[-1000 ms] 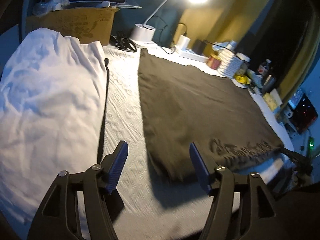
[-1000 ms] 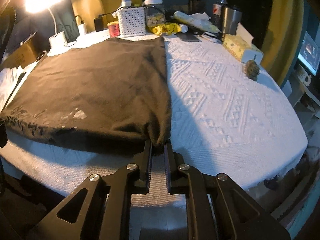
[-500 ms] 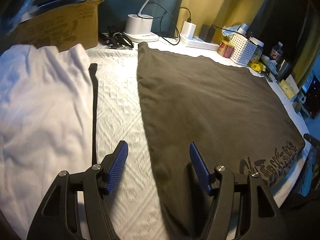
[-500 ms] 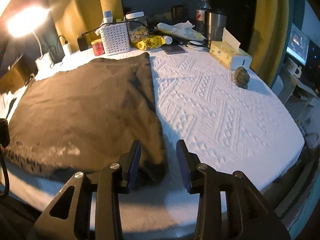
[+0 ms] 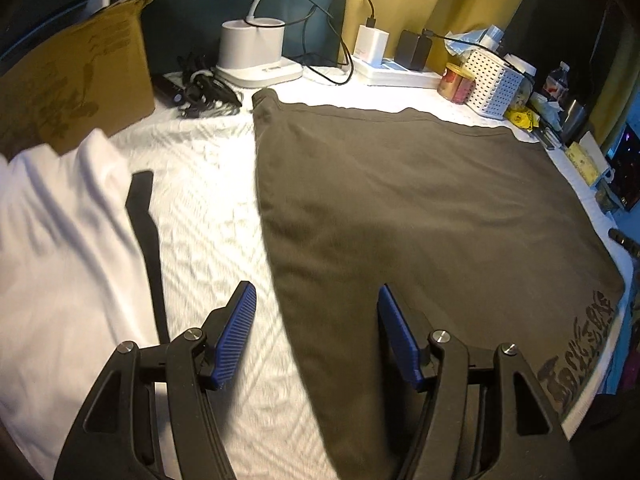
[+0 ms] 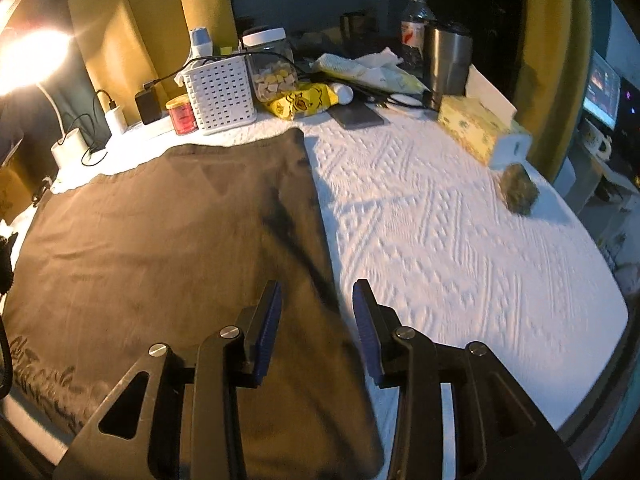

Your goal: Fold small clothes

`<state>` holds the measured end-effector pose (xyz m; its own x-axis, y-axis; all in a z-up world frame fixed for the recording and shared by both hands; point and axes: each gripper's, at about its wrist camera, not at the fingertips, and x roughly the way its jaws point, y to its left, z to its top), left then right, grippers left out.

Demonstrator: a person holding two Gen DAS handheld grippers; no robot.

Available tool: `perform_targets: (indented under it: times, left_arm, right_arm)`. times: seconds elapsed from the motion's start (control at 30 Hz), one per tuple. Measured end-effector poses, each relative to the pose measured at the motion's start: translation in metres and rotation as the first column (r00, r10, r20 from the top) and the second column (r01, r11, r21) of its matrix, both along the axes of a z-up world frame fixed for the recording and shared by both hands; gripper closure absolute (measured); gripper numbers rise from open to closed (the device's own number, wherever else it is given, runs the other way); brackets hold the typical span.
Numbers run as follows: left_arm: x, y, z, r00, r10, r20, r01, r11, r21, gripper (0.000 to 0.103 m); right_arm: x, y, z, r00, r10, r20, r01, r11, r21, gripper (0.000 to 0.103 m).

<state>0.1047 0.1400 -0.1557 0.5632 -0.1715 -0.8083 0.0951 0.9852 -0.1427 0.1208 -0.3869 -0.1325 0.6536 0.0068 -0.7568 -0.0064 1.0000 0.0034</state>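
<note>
Both claws hang with nothing held — the left claw [image 5: 316, 330] wide apart over the dark brown shirt's [image 5: 420, 220] left edge, the right claw [image 6: 316, 322] partly apart over its right edge — the shirt flat on the white quilted worktop [image 6: 440, 232], its printed lettering [image 5: 580, 352] blurred.
</note>
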Motion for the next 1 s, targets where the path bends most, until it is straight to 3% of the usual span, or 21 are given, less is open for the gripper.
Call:
perform_targets:
  times: [0.17,0.3,0.37,0.43,0.47,0.57,0.73,0.83,0.87,0.93,1.0]
  left_arm:
    - [0.007,-0.008,-0.002,1.000,0.025,0.017,-0.026,0.999,0.034,0.042]
    - [0.010,-0.014,-0.001,0.998,0.059,0.017,-0.060,0.996,0.060,0.065]
    - [0.012,-0.019,-0.001,0.997,0.079,0.015,-0.080,0.993,0.083,0.069]
    - [0.015,-0.024,0.000,0.996,0.086,0.006,-0.086,0.993,0.086,0.086]
    - [0.017,-0.027,0.000,0.996,0.089,0.000,-0.089,0.992,0.091,0.088]
    - [0.021,-0.035,0.000,0.993,0.114,-0.002,-0.113,0.983,0.144,0.088]
    - [0.025,-0.038,0.000,0.983,0.183,-0.022,-0.177,0.971,0.161,0.088]
    - [0.024,-0.041,0.001,0.976,0.217,-0.020,-0.210,0.961,0.178,0.088]
    - [0.023,-0.041,0.001,0.974,0.228,-0.017,-0.221,0.959,0.177,0.088]
    - [0.021,-0.041,0.002,0.968,0.249,-0.013,-0.243,0.954,0.172,0.088]
    - [0.018,-0.043,0.004,0.964,0.268,-0.003,-0.263,0.949,0.176,0.088]
  right_arm:
    - [0.031,-0.002,-0.003,0.998,0.056,-0.014,-0.056,0.998,-0.003,0.064]
    - [0.066,-0.004,-0.012,0.991,0.135,-0.026,-0.135,0.991,-0.006,0.064]
    - [0.083,-0.005,-0.014,0.986,0.167,-0.027,-0.167,0.986,-0.006,0.064]
    - [0.102,-0.006,-0.015,0.978,0.209,-0.022,-0.209,0.978,-0.016,0.064]
    - [0.110,-0.008,-0.016,0.974,0.224,-0.019,-0.225,0.974,-0.020,0.064]
    - [0.140,-0.010,-0.022,0.964,0.265,-0.036,-0.266,0.964,-0.026,0.064]
    - [0.182,-0.009,-0.038,0.938,0.335,-0.086,-0.334,0.942,0.028,0.064]
    - [0.187,-0.003,-0.040,0.932,0.357,-0.063,-0.359,0.933,-0.008,0.064]
    - [0.187,0.000,-0.040,0.929,0.366,-0.058,-0.368,0.930,-0.019,0.068]
    - [0.189,0.001,-0.040,0.928,0.369,-0.054,-0.371,0.928,-0.032,0.095]
    - [0.193,-0.002,-0.040,0.934,0.354,-0.053,-0.356,0.934,-0.026,0.097]
